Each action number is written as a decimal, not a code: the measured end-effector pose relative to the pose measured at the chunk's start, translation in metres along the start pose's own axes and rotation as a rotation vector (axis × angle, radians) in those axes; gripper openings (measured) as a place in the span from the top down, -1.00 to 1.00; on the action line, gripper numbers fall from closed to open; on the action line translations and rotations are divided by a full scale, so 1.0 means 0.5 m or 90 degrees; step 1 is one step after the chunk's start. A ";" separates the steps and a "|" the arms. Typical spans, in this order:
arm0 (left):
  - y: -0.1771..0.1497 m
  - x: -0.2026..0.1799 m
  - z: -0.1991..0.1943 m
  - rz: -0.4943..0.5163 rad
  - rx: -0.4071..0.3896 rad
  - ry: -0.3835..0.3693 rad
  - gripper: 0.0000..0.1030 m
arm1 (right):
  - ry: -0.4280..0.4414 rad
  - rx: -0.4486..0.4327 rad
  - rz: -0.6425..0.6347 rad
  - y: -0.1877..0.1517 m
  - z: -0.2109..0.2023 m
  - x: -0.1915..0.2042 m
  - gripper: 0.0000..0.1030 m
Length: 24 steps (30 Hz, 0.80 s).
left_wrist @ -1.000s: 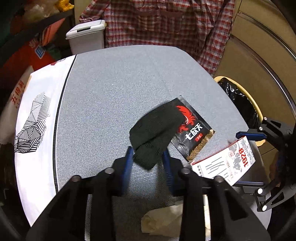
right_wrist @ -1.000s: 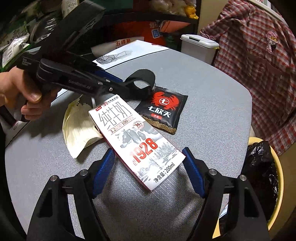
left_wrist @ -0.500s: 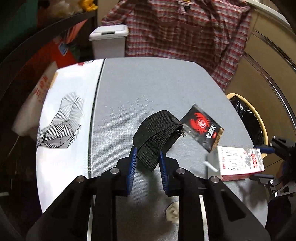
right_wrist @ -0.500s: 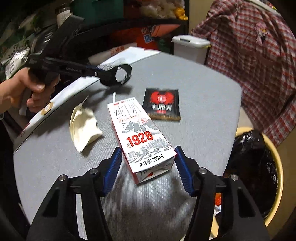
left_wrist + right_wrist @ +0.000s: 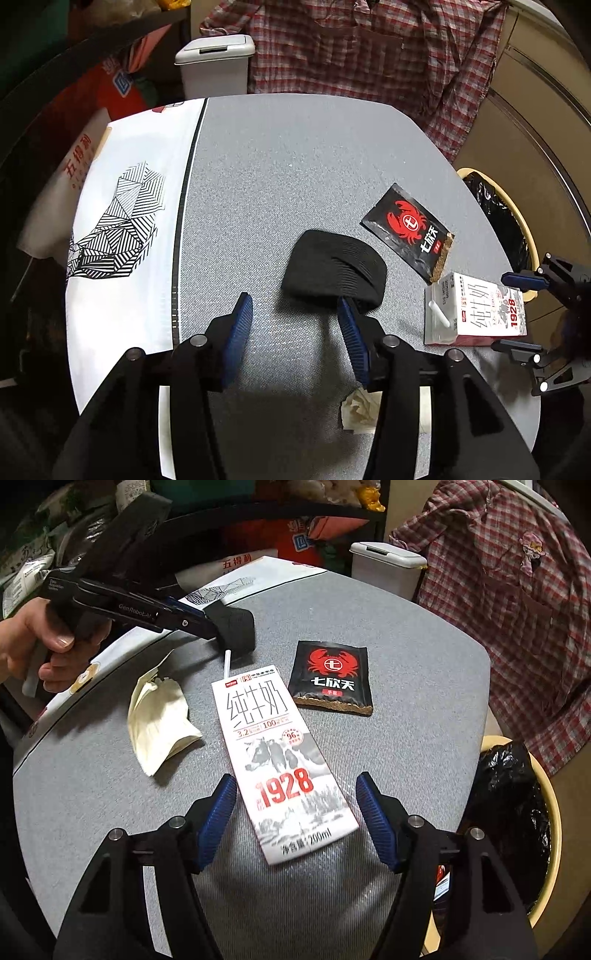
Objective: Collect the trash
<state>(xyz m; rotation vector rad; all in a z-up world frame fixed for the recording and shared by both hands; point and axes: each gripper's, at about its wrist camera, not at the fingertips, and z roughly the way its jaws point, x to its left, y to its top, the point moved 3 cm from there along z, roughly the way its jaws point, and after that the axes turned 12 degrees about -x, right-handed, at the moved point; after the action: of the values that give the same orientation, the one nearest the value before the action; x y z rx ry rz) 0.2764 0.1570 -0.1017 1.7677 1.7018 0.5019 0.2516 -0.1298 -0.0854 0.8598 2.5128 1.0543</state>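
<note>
A black elastic band (image 5: 332, 269) lies in a heap on the grey table (image 5: 295, 166), against the right fingertip of my left gripper (image 5: 293, 301). Its jaws are opening and do not press on the band. In the right wrist view the band (image 5: 236, 631) sits at the tip of the left gripper (image 5: 201, 622). A white milk carton (image 5: 280, 753) marked 1928 lies flat between the fingers of my right gripper (image 5: 295, 779). These jaws are opening too, with small gaps on both sides of the carton. A black snack packet (image 5: 332, 675) and a crumpled tissue (image 5: 159, 723) lie nearby.
A yellow-rimmed bin (image 5: 550, 812) lined with a black bag stands beside the table's right edge. A white lidded bin (image 5: 216, 62) and a hanging plaid shirt (image 5: 369, 55) are behind the table. A white patterned cloth (image 5: 122, 206) covers the table's left part.
My left gripper held the black band pinched and has now let it go, its jaws spreading. The right jaws narrowed around the carton, which rose, then widened; it lies flat again.
</note>
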 end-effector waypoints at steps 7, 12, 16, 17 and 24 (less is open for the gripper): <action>0.003 -0.016 0.009 0.004 0.044 -0.056 -0.04 | 0.005 -0.001 -0.003 0.003 0.001 0.004 -0.30; 0.013 -0.020 -0.005 -0.004 0.051 -0.089 -0.21 | 0.005 -0.001 -0.004 0.004 -0.001 0.008 -0.30; 0.005 -0.026 0.003 0.003 0.046 -0.065 -0.21 | 0.007 0.002 -0.006 0.002 0.000 0.012 -0.30; 0.004 -0.022 0.009 -0.009 0.046 -0.058 -0.21 | 0.006 0.004 -0.006 0.003 0.002 0.013 -0.30; -0.002 -0.022 0.038 -0.035 0.038 -0.059 0.00 | -0.003 0.002 -0.006 0.000 0.006 0.012 -0.28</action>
<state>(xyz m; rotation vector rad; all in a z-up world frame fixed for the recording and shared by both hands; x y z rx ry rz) 0.2871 0.1429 -0.1144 1.7530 1.7104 0.3432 0.2484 -0.1244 -0.0877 0.8485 2.5135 1.0448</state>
